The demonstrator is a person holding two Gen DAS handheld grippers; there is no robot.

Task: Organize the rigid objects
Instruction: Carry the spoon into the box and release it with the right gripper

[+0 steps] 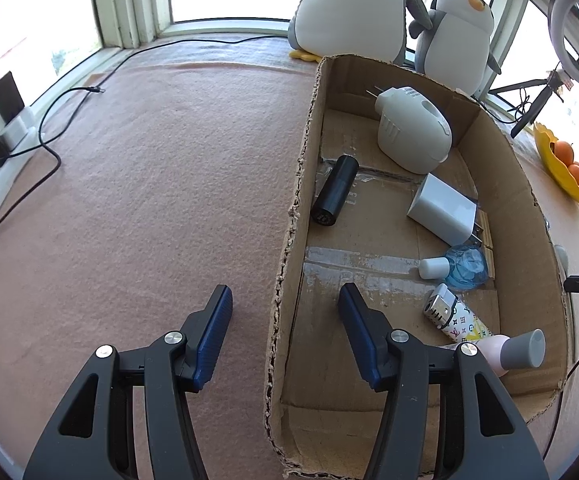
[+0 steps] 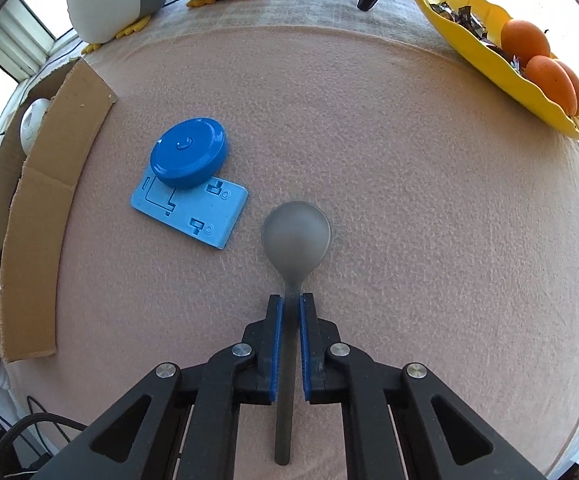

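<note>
The right gripper (image 2: pixel 290 304) pinches the neck of a grey spoon (image 2: pixel 295 236), whose long axis runs straight out along the fingers, bowl forward over the pink cloth (image 2: pixel 409 200). The cardboard box (image 2: pixel 41 208) lies to its left. The left gripper (image 1: pixel 285 300) straddles the box's near wall, jaws spread, empty.

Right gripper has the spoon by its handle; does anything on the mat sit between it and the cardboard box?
Partly. The right gripper is clamped on the spoon. A blue round lid, resting on a blue flat plate, lies on the mat between spoon and cardboard box, whose near wall must be cleared.
</note>
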